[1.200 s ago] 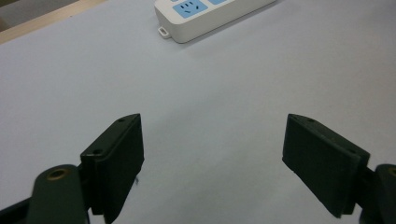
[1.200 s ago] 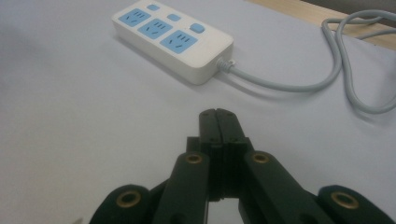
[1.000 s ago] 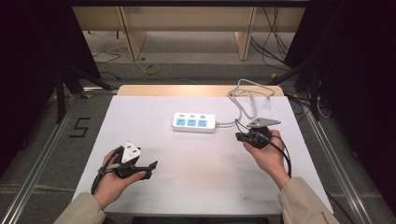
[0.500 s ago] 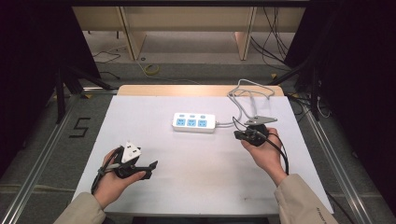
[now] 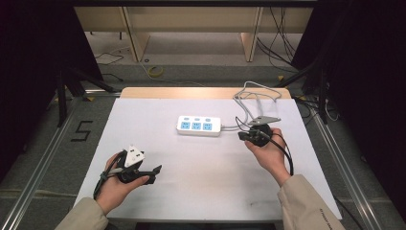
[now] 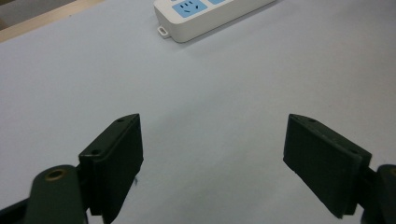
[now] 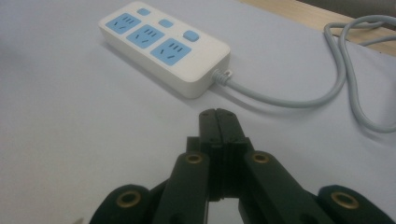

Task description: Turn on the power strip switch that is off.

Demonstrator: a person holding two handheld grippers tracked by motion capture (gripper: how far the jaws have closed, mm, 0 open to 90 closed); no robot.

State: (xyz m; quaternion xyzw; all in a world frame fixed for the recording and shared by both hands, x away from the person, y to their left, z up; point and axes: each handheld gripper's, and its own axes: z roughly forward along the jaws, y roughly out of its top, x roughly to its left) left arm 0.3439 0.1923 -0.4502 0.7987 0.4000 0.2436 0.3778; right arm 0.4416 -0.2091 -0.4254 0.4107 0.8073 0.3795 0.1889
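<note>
One power strip (image 5: 199, 126) with three sockets; left tongs (image 5: 152, 173) gape empty, right tongs (image 5: 242, 136) closed empty.

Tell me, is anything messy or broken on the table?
Nothing looks broken or spilled. The power strip lies flat on the white table, and its grey cable just loops loosely near the far right edge.
</note>
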